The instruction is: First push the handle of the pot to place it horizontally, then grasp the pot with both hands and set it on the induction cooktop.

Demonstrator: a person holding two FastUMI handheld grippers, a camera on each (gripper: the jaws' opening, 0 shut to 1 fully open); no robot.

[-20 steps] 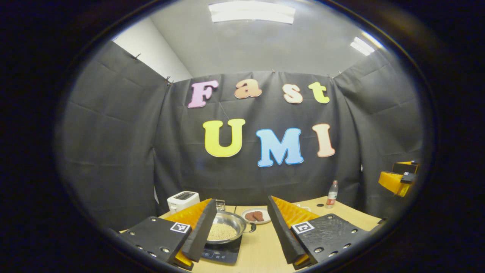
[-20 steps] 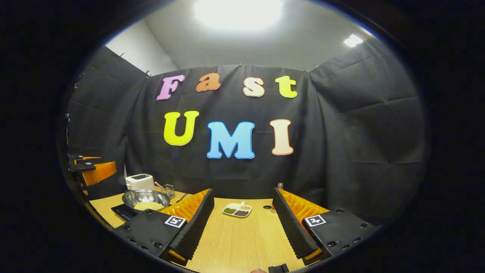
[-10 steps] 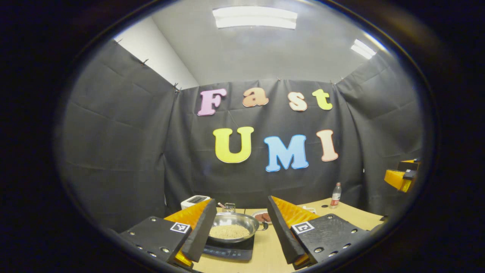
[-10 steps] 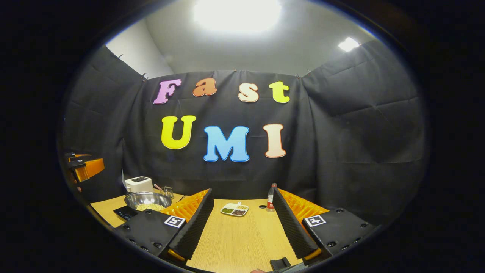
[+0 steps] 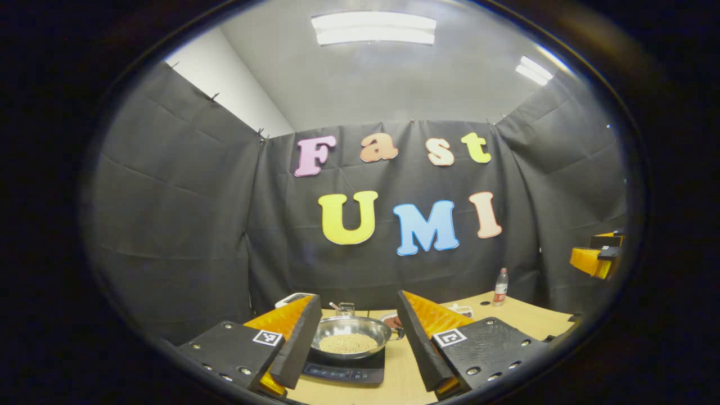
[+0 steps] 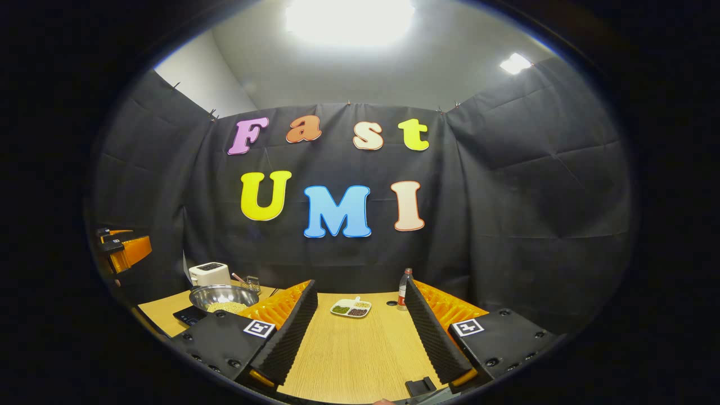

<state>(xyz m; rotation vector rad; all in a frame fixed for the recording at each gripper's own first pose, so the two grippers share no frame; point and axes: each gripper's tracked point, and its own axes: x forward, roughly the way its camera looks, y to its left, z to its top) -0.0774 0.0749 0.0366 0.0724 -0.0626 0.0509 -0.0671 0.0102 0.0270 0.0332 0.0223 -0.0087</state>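
The pot (image 5: pixel 351 336), filled with pale grains, sits on the induction cooktop (image 5: pixel 346 371), straight ahead between the wide-spread, empty jaws of the left gripper (image 5: pixel 354 354), with one small handle (image 5: pixel 398 333) pointing sideways to the right. The right gripper (image 6: pixel 360 343), jaws also wide and empty, faces bare table (image 6: pixel 360 354), the pot (image 6: pixel 223 297) well off to its left, so the left gripper seems the nearer.
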